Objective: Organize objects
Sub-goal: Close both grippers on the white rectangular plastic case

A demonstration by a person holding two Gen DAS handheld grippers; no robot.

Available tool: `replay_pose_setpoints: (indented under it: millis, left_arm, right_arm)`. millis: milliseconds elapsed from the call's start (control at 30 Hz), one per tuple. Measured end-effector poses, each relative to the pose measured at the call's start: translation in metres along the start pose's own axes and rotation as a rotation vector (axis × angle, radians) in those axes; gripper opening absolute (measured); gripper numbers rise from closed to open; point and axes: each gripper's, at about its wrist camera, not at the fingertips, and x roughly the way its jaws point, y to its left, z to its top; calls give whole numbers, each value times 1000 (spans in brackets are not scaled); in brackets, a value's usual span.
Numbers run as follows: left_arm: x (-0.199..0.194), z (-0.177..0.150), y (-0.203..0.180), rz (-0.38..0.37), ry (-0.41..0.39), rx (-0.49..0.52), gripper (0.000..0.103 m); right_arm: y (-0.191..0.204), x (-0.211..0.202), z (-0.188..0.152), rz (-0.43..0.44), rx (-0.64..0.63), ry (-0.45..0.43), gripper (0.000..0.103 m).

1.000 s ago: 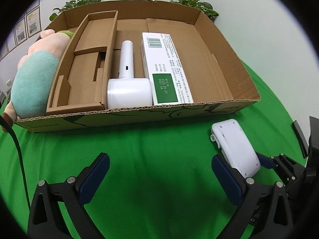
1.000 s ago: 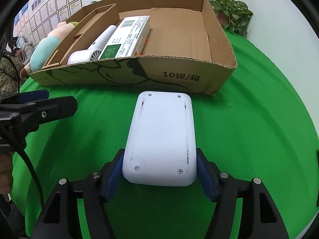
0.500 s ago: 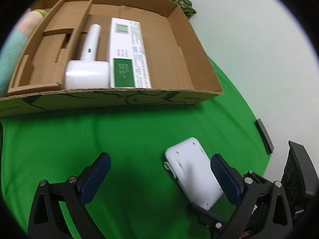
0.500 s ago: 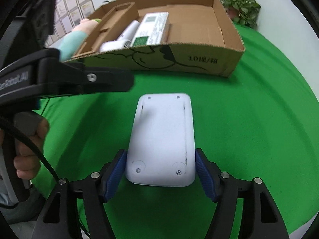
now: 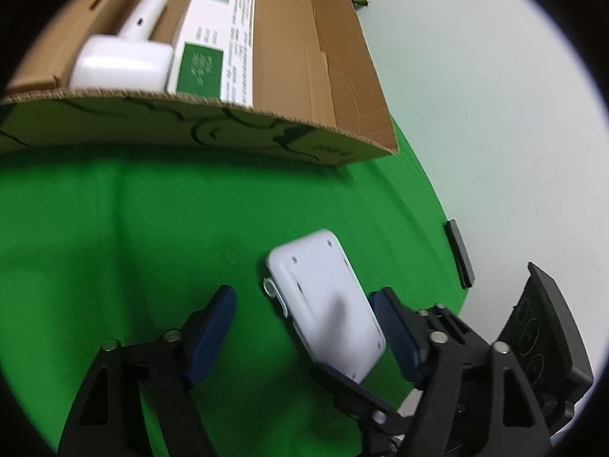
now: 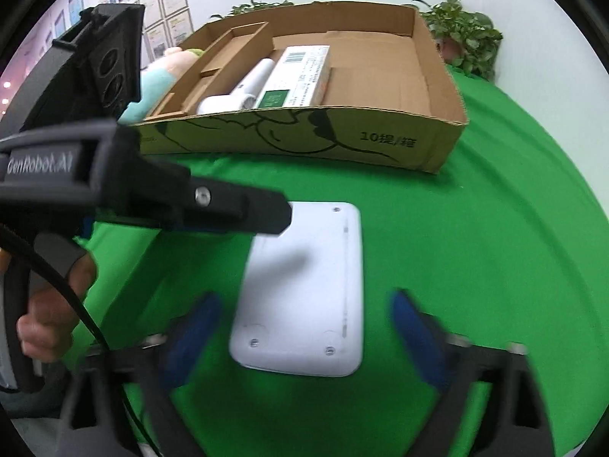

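Field note, handover over the green cloth-covered tabletop [image 6: 475, 266]. The flat white plastic device with rounded corners and small screws in its back [image 6: 304, 289] sits in front of the near wall of the shallow brown cardboard tray box [image 6: 380, 144], towards the tabletop's right side; the left wrist view suggests it is raised on the right tool rather than lying flat, but you cannot be sure from these views.

Your right gripper [image 6: 304, 327] has its blue pads standing clear on both sides of the device's near end, and its jaws are closing. Your left gripper [image 5: 300, 327] comes in from the side; its jaws are closing too, the right pad just beside the device's long edge, the left pad well apart from it. Neither tool is pinching yet.

To do this step well:
- Get one grip sure before the other lets go. Seat both left pads on the long edges, square to them, not on a rounded corner.
- Keep the device level; smooth plastic will likely slip if pinched askew.
- Mind the tools fouling each other; they crowd one small object.

The tray already holds a white handheld appliance with a tube handle [image 5: 121, 61] and a long white-and-green printed carton [image 5: 213, 42]. The bare floor by the tray's right wall [image 6: 380, 72] looks the natural slot. Lift clear of the near wall.
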Motion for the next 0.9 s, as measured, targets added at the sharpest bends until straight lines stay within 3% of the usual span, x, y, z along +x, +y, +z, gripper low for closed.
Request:
replay_pose_setpoints:
  millis: [133,433,533,667,833,867,900]
  left_arm:
    - [7,-5,-2,6,19,6,70]
    - [9,-10,-4,21,20,0,46]
    - [4,-12,-1,26,11,-9,46]
    - [5,-14,0,48,7,-16,39]
    - [1,-14,3,34,-4,-37,39]
    - [-2,-14,3,31,-10,-37,37]
    - [-4,-13,2,0,-10,-39,27]
  right_arm:
    - [4,2,-2,-15,-2,5,64]
    - [-8,-1,-2,60,141,14,64]
    - [-4,-2,-3,72,146,13,64]
    - [-2,-2,-3,74,151,13,64]
    - [-1,-5,-2,81,149,3,63]
    - [1,-7,-1,80,145,-6,63]
    - [2,-8,-1,79,142,-11,63]
